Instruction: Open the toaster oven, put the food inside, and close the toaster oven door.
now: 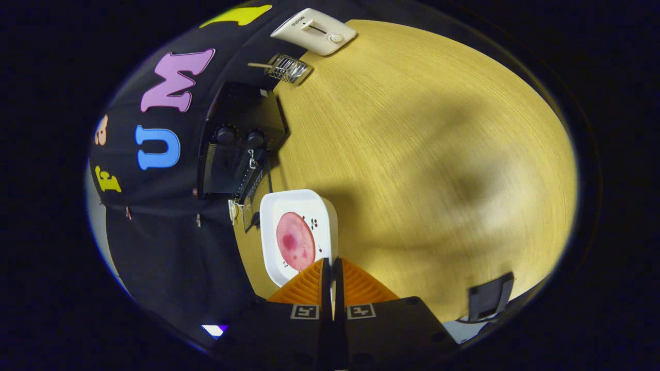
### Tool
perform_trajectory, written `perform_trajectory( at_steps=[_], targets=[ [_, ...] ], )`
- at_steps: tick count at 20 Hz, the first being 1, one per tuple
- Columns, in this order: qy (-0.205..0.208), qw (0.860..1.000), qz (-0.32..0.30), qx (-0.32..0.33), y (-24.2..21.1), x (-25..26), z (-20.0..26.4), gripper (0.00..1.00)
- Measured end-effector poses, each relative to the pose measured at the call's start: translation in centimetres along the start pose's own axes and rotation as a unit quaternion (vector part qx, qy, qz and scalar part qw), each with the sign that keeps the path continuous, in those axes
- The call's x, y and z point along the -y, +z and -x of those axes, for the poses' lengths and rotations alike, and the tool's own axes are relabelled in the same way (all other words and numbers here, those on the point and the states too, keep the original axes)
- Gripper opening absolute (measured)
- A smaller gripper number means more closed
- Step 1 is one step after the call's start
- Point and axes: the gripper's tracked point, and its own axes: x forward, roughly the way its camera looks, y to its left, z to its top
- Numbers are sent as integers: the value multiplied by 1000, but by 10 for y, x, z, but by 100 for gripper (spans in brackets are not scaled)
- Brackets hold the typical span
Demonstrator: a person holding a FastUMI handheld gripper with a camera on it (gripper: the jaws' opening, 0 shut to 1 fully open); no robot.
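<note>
My fingers (330,268) are drawn together with only a thin slit between them, and they hold nothing. Their tips sit at the near rim of the white plate (272,206), over its right-hand corner. On the plate lies one round pink slice of food (295,240), just ahead of my fingers and a little to their left.

Beyond the plate, further ahead and more to the left, stands the black toaster oven (240,139), against the booth's dark wall. Its door looks let down towards the plate, though the dark glass makes that hard to be sure of. So the line I work along runs forward and leftward: fingers, plate, oven mouth, with the plate's long side lying along that line.

By count: one oven with two knobs (225,135), one plate, one slice. Well beyond the oven on the wooden bench (412,154) are one small wire rack (287,68) and one cream-coloured toaster (313,31).
</note>
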Motion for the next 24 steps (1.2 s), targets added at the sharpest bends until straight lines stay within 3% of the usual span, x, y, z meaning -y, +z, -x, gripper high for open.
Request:
perform_trajectory(
  at_steps=[6, 10, 15, 24],
  targets=[
    [24, 993, -96, 61, -35, -78, -38, 5],
    [33, 979, -161, 120, -42, -125, -76, 5],
    [35, 952, -239, 190, -38, -172, -131, 5],
    [48, 901, -325, 283, 25, -233, -212, 5]
  ],
)
